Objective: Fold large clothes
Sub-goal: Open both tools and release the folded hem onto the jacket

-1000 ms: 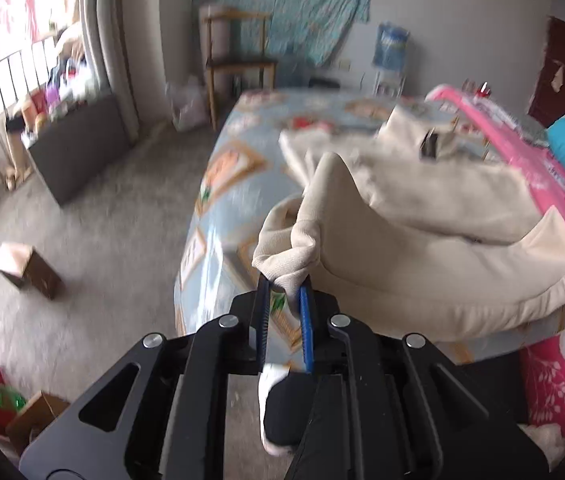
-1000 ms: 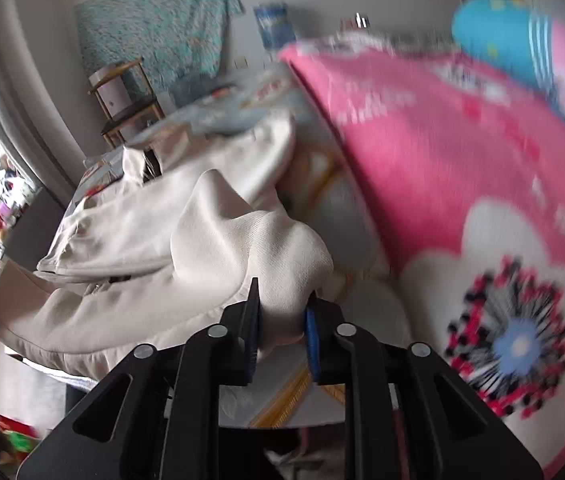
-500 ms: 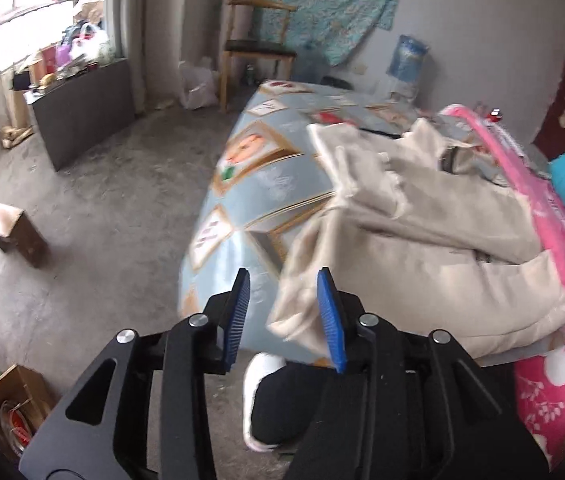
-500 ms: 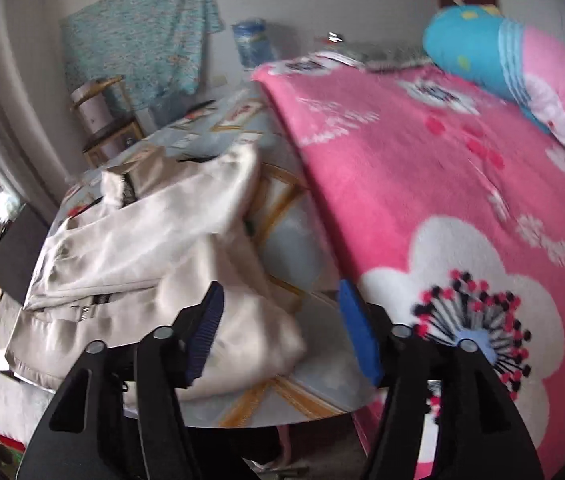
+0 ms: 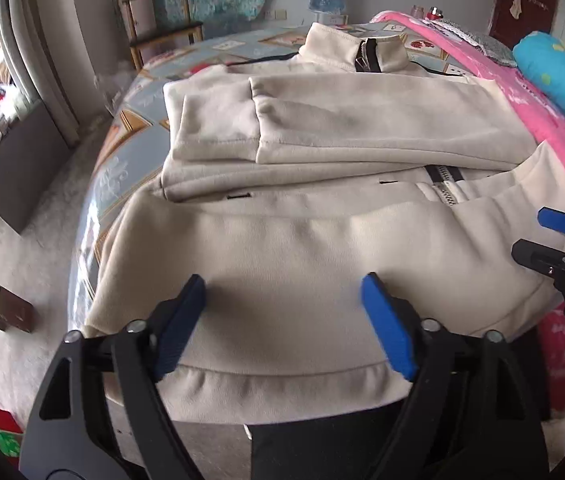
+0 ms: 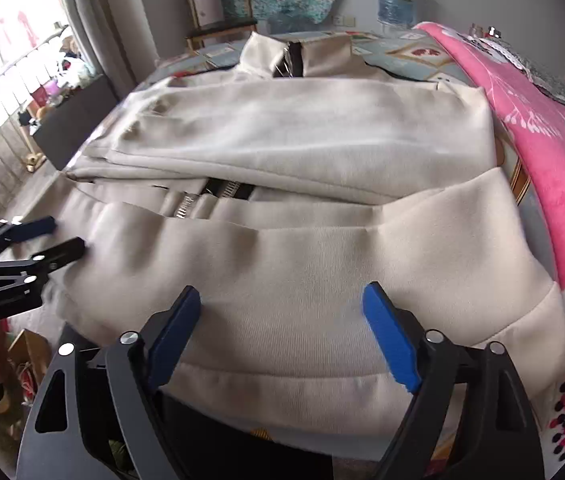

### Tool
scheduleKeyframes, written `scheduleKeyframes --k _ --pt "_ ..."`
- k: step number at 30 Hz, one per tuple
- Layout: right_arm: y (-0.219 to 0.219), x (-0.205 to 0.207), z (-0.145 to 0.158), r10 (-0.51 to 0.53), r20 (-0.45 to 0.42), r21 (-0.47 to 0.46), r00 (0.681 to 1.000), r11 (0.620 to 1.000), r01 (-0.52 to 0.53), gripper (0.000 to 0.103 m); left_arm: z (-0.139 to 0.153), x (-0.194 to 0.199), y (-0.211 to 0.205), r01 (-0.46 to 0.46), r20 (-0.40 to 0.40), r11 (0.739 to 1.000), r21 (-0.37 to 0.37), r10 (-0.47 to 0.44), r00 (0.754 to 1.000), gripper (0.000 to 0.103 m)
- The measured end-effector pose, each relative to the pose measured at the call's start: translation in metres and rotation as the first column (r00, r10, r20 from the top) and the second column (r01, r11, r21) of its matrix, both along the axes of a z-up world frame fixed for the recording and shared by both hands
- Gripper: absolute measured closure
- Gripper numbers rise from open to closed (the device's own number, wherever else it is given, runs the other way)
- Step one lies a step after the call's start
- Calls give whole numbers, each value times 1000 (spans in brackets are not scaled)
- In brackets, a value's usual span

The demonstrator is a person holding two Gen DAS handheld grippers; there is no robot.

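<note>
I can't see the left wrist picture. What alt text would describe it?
A cream zip-up jacket lies partly folded on a bed, sleeves laid across its chest. The left gripper hovers open over its hem; the right gripper shows at the right edge.

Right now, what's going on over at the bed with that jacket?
A person with a gripper in each hand is folding a cream zip-up jacket on the bed. The sleeves are already folded across the chest. Both grippers have just been opening: the left gripper and right gripper now stand wide open over the hem end, nothing pinched between their fingers. A pink floral blanket lies alongside the jacket.
</note>
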State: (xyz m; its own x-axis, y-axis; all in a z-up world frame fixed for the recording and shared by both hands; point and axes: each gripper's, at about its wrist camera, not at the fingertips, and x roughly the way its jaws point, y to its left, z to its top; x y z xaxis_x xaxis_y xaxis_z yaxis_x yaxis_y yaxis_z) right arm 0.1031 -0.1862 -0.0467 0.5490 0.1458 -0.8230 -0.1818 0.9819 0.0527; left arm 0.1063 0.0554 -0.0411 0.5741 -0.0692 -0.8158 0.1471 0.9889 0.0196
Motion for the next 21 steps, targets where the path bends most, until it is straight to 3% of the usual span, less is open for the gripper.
scheduleKeyframes --k 3,7,21 --pt "4 4 -4 -1 15 -32 1000 999 1 6 -3 5 8 -22 -24 999 -39 21 1000 14" --pt "4 6 -6 -12 43 -24 999 1000 13 6 -4 8 11 -18 -26 999 -37 17 1000 8" --pt "5 15 -6 -56 6 -20 998 998 56 6 -4 15 13 17 -59 1000 -26 -19 998 7"
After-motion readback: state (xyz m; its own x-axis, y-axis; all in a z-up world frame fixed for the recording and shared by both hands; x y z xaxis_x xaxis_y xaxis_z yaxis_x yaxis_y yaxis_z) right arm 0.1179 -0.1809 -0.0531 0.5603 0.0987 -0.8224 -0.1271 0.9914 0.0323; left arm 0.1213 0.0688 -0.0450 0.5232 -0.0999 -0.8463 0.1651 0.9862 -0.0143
